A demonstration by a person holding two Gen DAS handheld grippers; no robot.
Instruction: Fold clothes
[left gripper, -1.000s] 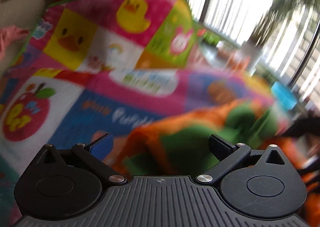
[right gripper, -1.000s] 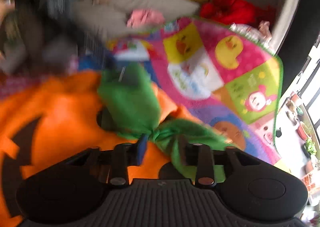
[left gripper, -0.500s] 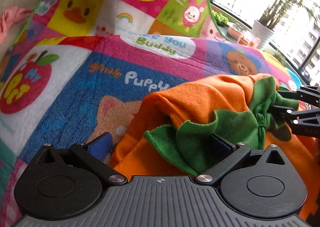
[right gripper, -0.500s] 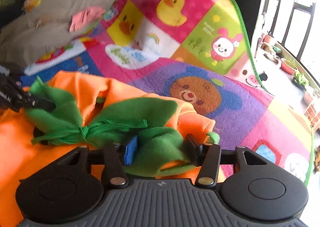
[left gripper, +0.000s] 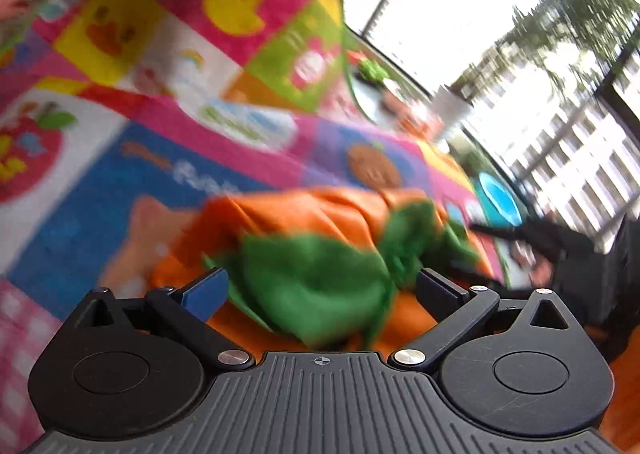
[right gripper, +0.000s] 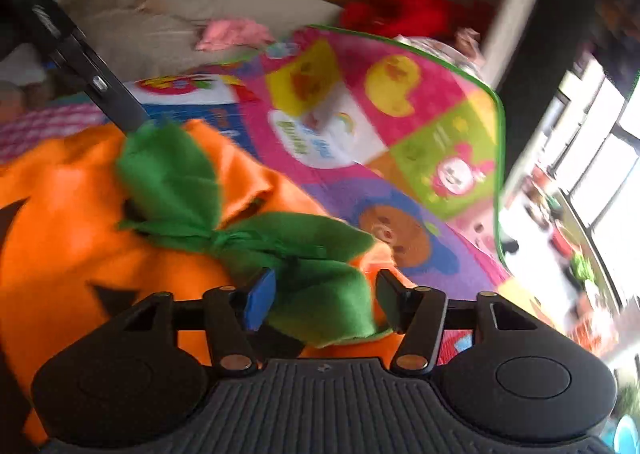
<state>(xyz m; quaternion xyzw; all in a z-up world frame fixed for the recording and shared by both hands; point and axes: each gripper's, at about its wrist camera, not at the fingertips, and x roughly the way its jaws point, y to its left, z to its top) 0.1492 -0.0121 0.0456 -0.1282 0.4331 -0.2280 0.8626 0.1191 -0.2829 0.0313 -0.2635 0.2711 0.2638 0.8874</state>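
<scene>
A bright cartoon play mat point(right gripper: 400, 158) fills the view. An orange pumpkin costume point(right gripper: 60, 214) lies at seven o'clock. Both the left gripper point(left gripper: 320, 288) and the right gripper point(right gripper: 322, 300) stand released around its green leaf collar point(right gripper: 316, 290). Closing now may pinch only collar, dragging the costume crooked.

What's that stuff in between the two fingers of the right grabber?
A green felt leaf of the orange pumpkin costume lies between the right gripper fingers, which stand apart. The right wrist view shows it.
</scene>
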